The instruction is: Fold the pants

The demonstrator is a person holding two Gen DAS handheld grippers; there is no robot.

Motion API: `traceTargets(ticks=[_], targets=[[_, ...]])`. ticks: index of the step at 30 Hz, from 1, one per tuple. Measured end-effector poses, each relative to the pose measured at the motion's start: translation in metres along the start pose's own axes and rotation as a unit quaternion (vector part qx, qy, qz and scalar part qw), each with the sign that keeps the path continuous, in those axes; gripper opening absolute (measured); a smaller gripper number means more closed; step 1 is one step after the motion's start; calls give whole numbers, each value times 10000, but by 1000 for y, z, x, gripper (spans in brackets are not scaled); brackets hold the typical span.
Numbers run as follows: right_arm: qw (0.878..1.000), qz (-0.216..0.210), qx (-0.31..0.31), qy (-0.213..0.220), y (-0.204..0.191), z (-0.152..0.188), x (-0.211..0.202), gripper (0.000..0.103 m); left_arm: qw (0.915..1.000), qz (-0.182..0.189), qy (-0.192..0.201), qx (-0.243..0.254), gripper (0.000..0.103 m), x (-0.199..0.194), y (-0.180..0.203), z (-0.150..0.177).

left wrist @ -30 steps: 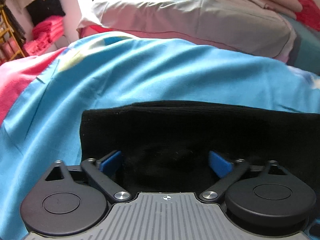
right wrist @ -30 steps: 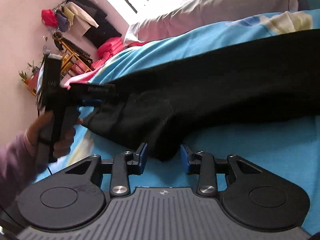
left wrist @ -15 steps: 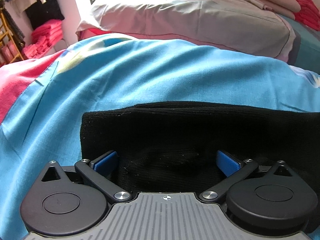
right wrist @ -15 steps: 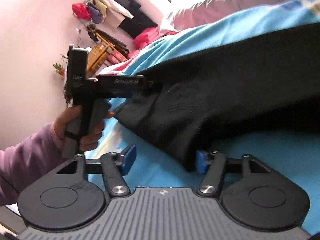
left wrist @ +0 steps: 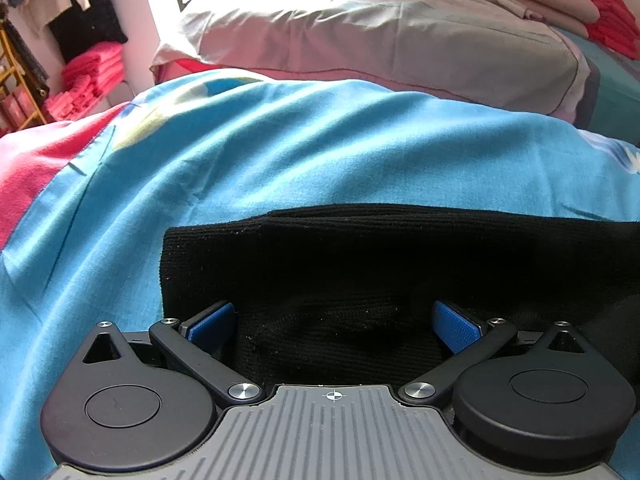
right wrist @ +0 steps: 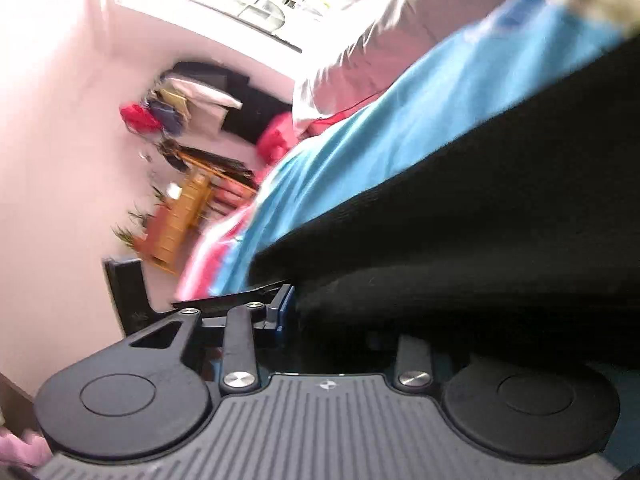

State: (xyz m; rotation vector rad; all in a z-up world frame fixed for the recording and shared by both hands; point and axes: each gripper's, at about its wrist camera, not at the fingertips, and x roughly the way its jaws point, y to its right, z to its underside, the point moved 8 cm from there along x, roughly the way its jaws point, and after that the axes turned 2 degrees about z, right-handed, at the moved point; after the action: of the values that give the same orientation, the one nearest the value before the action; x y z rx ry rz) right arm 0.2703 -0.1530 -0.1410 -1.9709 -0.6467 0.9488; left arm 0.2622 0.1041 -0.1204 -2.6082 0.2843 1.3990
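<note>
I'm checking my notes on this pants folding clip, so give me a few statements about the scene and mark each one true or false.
1. The pants are black. True.
2. The pants lie on a bare wooden floor. False: they lie on a blue bedsheet.
3. The left gripper has its jaws spread apart around the pants' fabric. True.
4. A grey pillow sits beyond the pants in the left wrist view. True.
5. The left gripper's pads are red. False: they are blue.
6. The right wrist view is crisp and level. False: it is blurred and tilted, with the right gripper close against the pants.
</note>
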Motion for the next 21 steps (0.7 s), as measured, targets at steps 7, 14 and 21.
traceTargets(ticks=[7, 14, 21], targets=[[9939, 154, -888, -634, -12, 26, -6, 38, 10000, 23, -9, 23, 103, 0, -1, 0], [9989, -322, -83, -317, -6, 25, -9, 44, 10000, -3, 5, 10, 103, 0, 0, 0], [9874, 39, -1263, -953, -29, 46, 11, 53, 10000, -11, -8, 16, 103, 0, 0, 0]])
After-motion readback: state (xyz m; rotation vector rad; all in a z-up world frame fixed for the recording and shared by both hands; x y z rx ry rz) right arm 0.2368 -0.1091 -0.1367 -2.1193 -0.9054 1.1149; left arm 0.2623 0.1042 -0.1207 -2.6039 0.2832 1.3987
